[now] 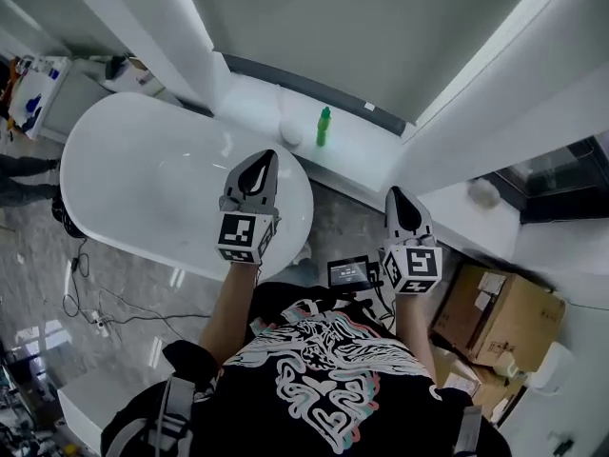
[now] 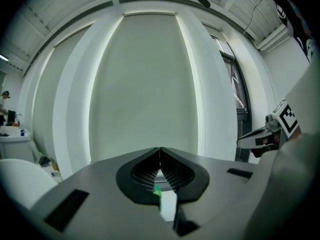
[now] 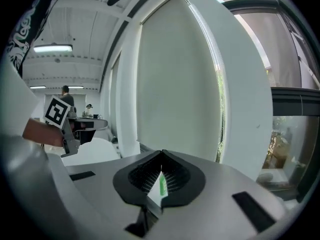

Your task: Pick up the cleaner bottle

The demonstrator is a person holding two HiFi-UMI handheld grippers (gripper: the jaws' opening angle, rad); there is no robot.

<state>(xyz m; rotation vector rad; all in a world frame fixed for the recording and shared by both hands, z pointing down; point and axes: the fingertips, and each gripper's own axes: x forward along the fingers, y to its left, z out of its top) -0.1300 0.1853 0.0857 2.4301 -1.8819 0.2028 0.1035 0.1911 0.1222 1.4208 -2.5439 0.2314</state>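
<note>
The cleaner bottle (image 1: pixel 324 127) is green and stands upright on the white window ledge (image 1: pixel 357 146), behind the end of the bathtub. My left gripper (image 1: pixel 271 153) is shut and empty, held over the tub's rim short of the bottle. My right gripper (image 1: pixel 393 191) is shut too, over the floor to the bottle's right and nearer me. In the left gripper view the bottle (image 2: pixel 157 189) shows as a green sliver through the gap below the closed jaw tips (image 2: pixel 160 149). The right gripper view shows the same bottle (image 3: pixel 162 184) below its own closed tips (image 3: pixel 161 154).
A white bathtub (image 1: pixel 143 169) fills the left. A small white round object (image 1: pixel 290 133) sits on the ledge just left of the bottle. White window posts flank a grey blind. A cardboard box (image 1: pixel 495 307) stands at the right, and cables (image 1: pixel 90 303) lie on the floor.
</note>
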